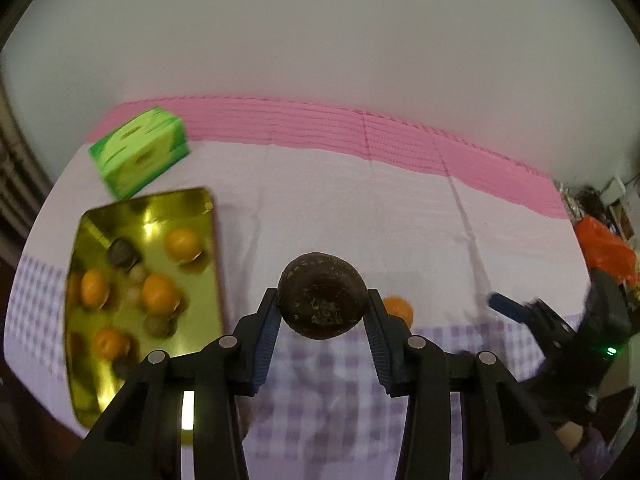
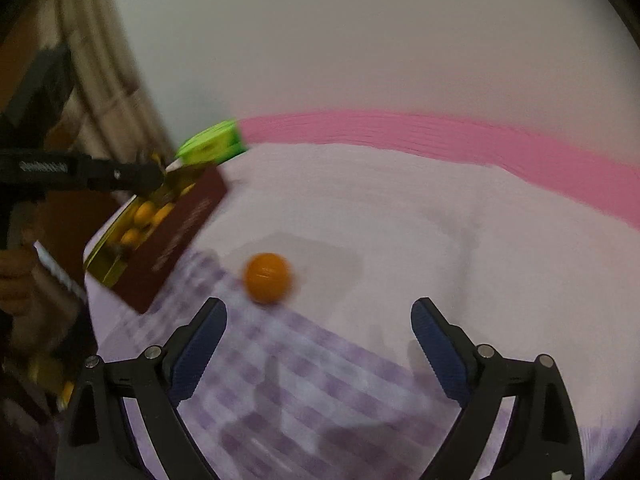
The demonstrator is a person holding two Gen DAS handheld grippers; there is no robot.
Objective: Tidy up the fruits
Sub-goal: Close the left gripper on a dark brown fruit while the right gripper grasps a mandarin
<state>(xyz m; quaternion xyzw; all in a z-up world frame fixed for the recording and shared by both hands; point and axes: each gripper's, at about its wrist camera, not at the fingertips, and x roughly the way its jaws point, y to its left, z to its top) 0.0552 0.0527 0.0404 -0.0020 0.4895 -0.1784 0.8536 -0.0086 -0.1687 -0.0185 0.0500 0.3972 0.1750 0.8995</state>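
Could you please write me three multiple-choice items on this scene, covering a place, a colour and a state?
1. Where is the loose orange?
A. on the cloth
B. in the tin
C. on the box

2. What colour is the box?
A. blue
B. green
C. red

3. What is the left claw doing?
A. standing empty
B. gripping an orange
C. gripping a dark fruit

Answers: 1 A, it lies beyond the open right claw; 2 B, bright green beside the tin; 3 C, both fingers press its sides.

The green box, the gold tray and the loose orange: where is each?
Green cardboard box point(image 1: 138, 152), left wrist view, its top face.
Shiny gold metal tray point(image 1: 192, 204), left wrist view, bare far corner.
Small round orange point(image 2: 267, 277), right wrist view, its middle.
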